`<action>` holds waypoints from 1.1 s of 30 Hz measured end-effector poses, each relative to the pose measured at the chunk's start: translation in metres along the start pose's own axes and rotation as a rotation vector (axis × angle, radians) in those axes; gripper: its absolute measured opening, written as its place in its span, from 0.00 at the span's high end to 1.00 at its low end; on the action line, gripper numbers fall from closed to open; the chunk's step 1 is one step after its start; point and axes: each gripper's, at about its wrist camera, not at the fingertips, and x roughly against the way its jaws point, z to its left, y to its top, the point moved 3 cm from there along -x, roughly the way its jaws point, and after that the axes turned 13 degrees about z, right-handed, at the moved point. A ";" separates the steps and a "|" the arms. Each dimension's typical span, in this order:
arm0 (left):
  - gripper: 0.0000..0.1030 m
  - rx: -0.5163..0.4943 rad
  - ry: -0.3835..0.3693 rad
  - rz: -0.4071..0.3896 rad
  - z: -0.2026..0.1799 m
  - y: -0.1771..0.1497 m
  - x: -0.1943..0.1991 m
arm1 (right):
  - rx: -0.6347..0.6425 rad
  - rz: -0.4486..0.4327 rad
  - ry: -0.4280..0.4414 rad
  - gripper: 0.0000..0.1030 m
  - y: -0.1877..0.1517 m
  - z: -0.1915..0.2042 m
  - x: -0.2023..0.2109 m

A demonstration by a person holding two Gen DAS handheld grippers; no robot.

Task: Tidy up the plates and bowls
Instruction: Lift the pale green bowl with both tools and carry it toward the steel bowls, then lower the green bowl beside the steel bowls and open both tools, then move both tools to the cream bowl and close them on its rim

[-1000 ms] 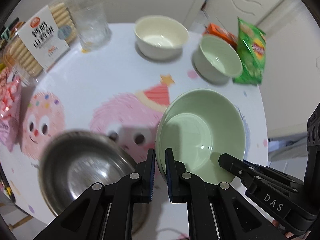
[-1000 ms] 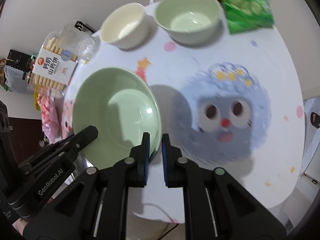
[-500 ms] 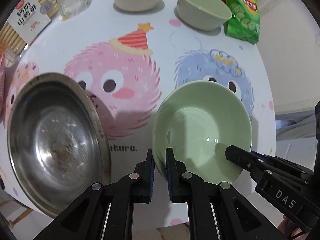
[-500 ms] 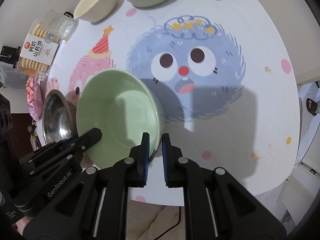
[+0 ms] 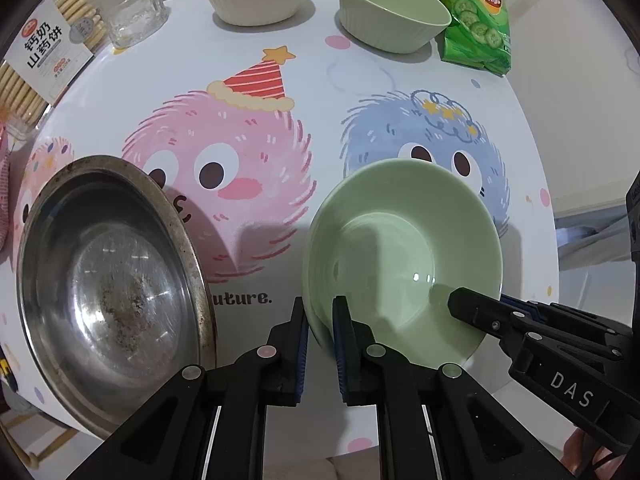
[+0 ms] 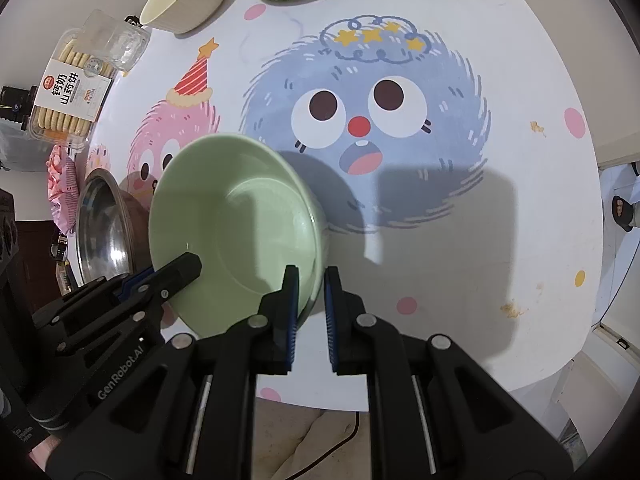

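A green bowl (image 5: 400, 248) is being gripped by its rim on both sides: the left gripper (image 5: 320, 316) and the right gripper (image 6: 310, 286) are each closed narrowly on it. It is being held at the near edge of the table (image 6: 500, 240), beside a steel plate (image 5: 108, 280). A carrying step is judged underway; next, a level transfer toward the ribbed green bowl (image 5: 392, 20) seems called for.

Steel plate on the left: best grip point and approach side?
Grip the steel plate by its thin flared rim, on the near edge by the table edge, coming in low from the front. It is wide and shallow, so only the rim fits between fingers. The left gripper sits nearest but holds the green bowl.
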 end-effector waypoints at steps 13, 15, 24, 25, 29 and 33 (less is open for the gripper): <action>0.19 0.010 -0.035 -0.139 0.013 0.016 0.049 | -0.016 -0.198 -0.025 0.12 0.018 -0.003 0.057; 0.11 0.025 -0.038 -0.150 0.019 0.021 0.056 | -0.029 -0.217 -0.014 0.11 0.023 -0.002 0.066; 0.00 0.083 -0.044 -0.181 0.049 0.047 0.072 | -0.020 -0.238 -0.013 0.00 0.048 0.019 0.082; 0.00 0.088 -0.043 -0.187 0.052 0.051 0.075 | -0.014 -0.237 -0.013 0.00 0.051 0.022 0.083; 0.00 0.109 -0.058 -0.197 0.063 0.073 0.084 | 0.023 -0.244 -0.017 0.00 0.071 0.043 0.089; 0.00 0.120 -0.063 -0.206 0.070 0.100 0.091 | 0.065 -0.258 -0.031 0.00 0.100 0.068 0.097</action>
